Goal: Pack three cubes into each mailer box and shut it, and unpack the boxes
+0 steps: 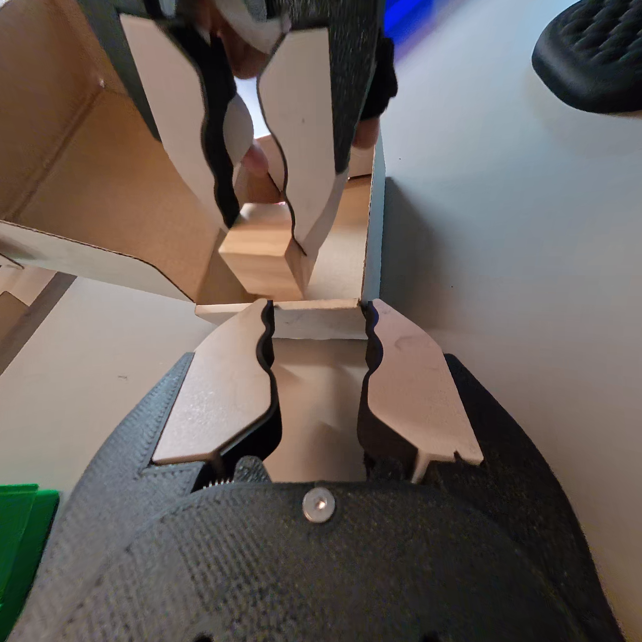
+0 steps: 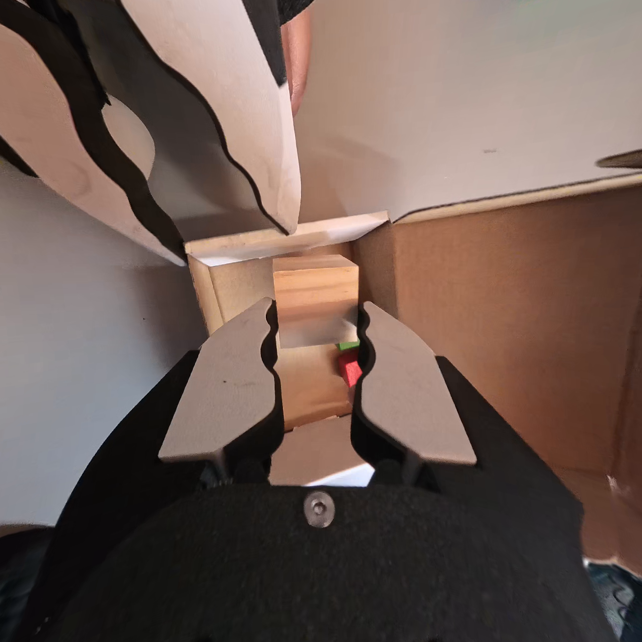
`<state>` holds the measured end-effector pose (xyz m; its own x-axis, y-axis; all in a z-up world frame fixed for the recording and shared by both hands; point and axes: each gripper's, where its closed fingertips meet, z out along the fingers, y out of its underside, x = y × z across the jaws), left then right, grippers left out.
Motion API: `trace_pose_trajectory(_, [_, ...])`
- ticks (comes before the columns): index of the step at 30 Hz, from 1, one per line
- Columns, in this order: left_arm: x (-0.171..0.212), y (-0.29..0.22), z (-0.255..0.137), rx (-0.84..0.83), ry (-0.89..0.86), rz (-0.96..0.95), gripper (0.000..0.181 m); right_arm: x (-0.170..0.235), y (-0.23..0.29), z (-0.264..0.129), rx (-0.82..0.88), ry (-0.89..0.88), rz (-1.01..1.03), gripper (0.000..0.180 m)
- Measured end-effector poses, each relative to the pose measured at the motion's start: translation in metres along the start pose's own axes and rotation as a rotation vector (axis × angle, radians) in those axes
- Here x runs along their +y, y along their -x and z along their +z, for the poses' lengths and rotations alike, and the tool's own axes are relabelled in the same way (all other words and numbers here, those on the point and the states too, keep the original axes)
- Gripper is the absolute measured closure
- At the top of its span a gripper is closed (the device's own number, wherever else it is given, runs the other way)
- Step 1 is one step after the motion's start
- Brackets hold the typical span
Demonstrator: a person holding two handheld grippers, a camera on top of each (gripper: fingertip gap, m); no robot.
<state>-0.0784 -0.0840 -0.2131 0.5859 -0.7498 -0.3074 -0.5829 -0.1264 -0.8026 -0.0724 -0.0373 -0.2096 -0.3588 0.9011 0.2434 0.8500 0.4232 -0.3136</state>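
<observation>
An open cardboard mailer box (image 1: 104, 194) lies on the white table. My right gripper (image 1: 265, 236) reaches down into it from above, shut on a plain wooden cube (image 1: 257, 267). In the right wrist view the same cube (image 2: 316, 295) sits between my right gripper's (image 2: 318, 305) tips. Below it in the box (image 2: 486, 295) are a red cube (image 2: 351, 370) and a green cube (image 2: 348, 345). My left gripper (image 1: 318, 307) is open, its tips against the box's near end wall (image 1: 316, 321). It also shows in the right wrist view (image 2: 236, 243).
A black padded object (image 1: 590, 52) lies at the far right of the table (image 1: 486, 243). Green flat pieces (image 1: 24, 521) sit at the lower left. A hand (image 1: 257, 159) shows behind the right gripper. The box's side flap (image 1: 87, 253) stands out to the left. Across from one pair of fingers to the other is roughly 5 cm.
</observation>
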Motion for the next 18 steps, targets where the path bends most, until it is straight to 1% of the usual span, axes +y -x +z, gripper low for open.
trace_pose_trajectory(5, [0.006,0.012,0.0,-0.043,0.02,0.007,0.133,0.006,-0.004,-0.025,0.045,-0.042,0.044,0.136])
trace_pose_trajectory(7, [0.008,0.014,0.0,-0.045,0.021,-0.003,0.132,0.011,-0.005,-0.044,0.065,-0.066,0.063,0.136])
trace_pose_trajectory(10, [0.005,0.014,-0.002,-0.024,0.0,-0.042,0.131,0.027,-0.009,-0.084,0.115,-0.087,0.107,0.136])
trace_pose_trajectory(14, [-0.005,0.012,-0.008,-0.011,-0.041,-0.073,0.127,0.074,-0.024,-0.148,0.22,-0.062,0.214,0.136])
trace_pose_trajectory(16, [-0.013,0.009,-0.013,-0.001,-0.068,-0.088,0.126,0.11,-0.034,-0.175,0.272,-0.004,0.285,0.136])
trace_pose_trajectory(18, [-0.021,0.007,-0.018,0.007,-0.099,-0.107,0.125,0.154,-0.047,-0.193,0.329,0.073,0.367,0.136])
